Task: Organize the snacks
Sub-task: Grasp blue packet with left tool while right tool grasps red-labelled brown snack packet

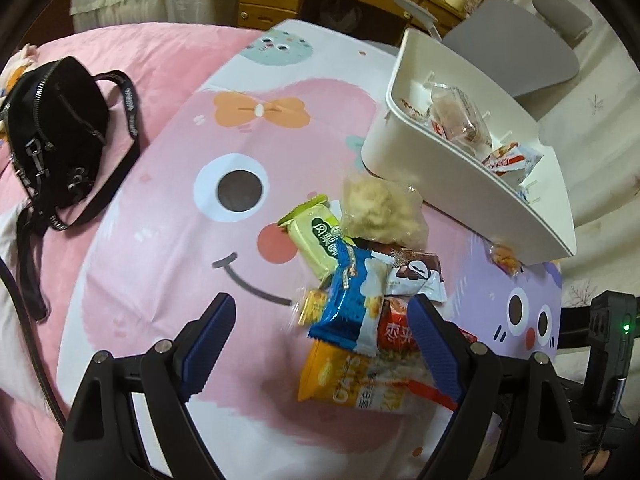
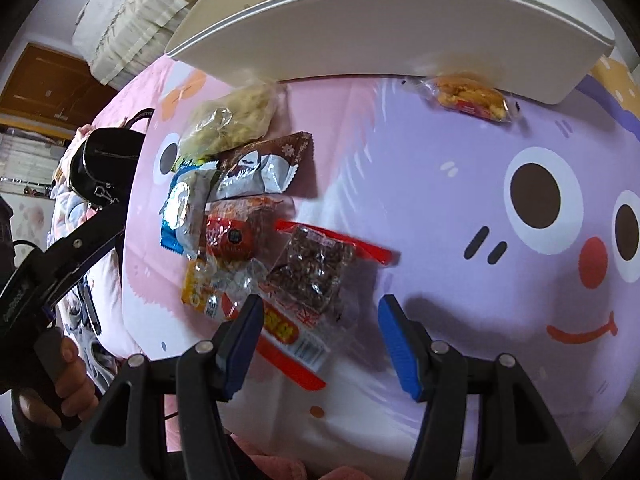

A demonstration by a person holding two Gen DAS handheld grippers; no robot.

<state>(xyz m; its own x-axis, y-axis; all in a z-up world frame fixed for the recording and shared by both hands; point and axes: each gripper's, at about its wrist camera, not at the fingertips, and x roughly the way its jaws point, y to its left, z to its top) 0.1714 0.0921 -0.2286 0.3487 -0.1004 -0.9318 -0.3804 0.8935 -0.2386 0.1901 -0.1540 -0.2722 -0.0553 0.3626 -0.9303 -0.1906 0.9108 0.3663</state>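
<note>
Cartoon bedsheet [image 1: 168, 240] was soft and uneven. Left gripper [image 1: 322, 334] hung open and empty over the snack pile [image 1: 360, 280]; right gripper [image 2: 320, 334] likewise. Overlapping slick wrappers risked double-grabs or slips; white bin [image 1: 460, 184] sat just beside.

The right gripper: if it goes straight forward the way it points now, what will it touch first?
Probably the clear packet of dark brown snack. It lies just ahead of the open right gripper, toward its left finger. Depth is unclear, so it might meet the bedsheet first.
</note>
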